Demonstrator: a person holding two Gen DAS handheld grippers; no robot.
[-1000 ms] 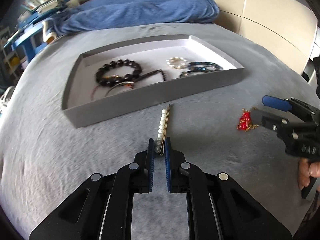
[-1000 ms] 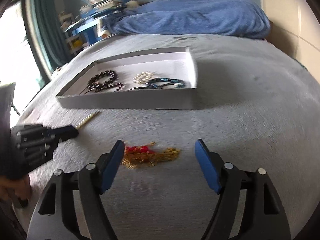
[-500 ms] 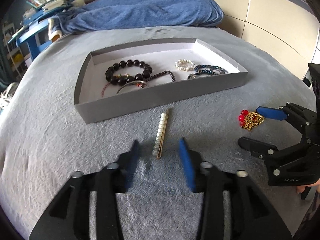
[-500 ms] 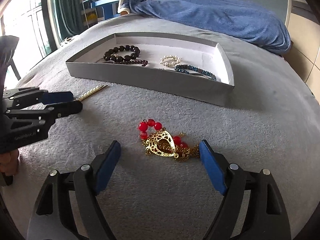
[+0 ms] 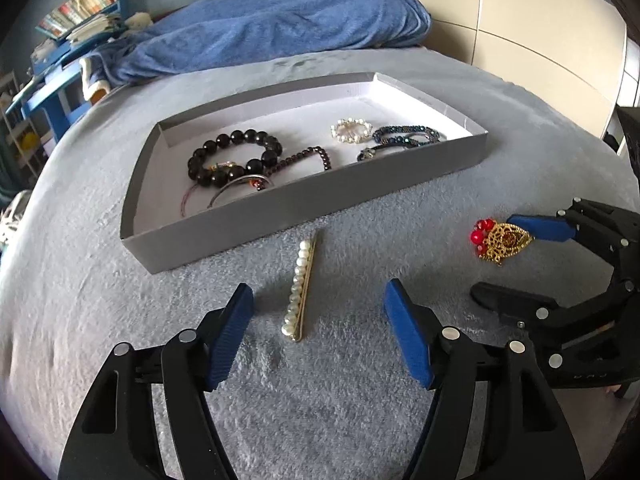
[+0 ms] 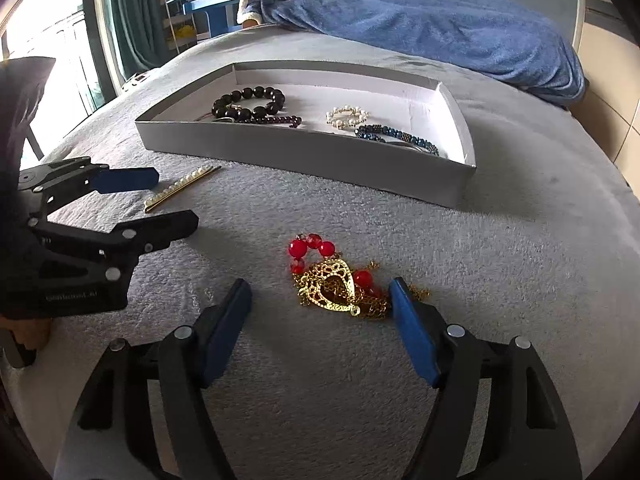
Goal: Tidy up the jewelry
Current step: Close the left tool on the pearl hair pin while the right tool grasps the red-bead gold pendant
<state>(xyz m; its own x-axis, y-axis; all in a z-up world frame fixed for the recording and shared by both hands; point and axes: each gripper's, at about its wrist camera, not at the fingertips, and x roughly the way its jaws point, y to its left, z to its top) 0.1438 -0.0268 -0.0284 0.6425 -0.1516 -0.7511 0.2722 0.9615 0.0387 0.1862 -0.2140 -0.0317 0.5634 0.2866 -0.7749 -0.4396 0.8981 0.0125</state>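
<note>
Left gripper [image 5: 318,304]: fingers have just been opening and now stand wide, empty, the released pearl hair pin [image 5: 299,290] lying on the bed between them, at 6 o'clock of the jewelry tray [image 5: 304,204]. Right gripper [image 6: 320,300]: fingers spread wide, gripping nothing, flanking the red-beaded gold pendant necklace [image 6: 336,280], probably the next pickup.

- We see a grey plush bedspread [image 5: 360,400] covering the whole foreground.
- A rumpled blue blanket [image 5: 280,28] lies along its far edge.
- Beyond the blanket, on the left, we make out a blue shelf [image 5: 48,88] stacked with books [image 5: 80,8].
- Beige wall panels [image 5: 520,20] stand to the right.
- In the right wrist view, a teal curtain [image 6: 132,16] hangs beside a bright window [image 6: 44,32].
</note>
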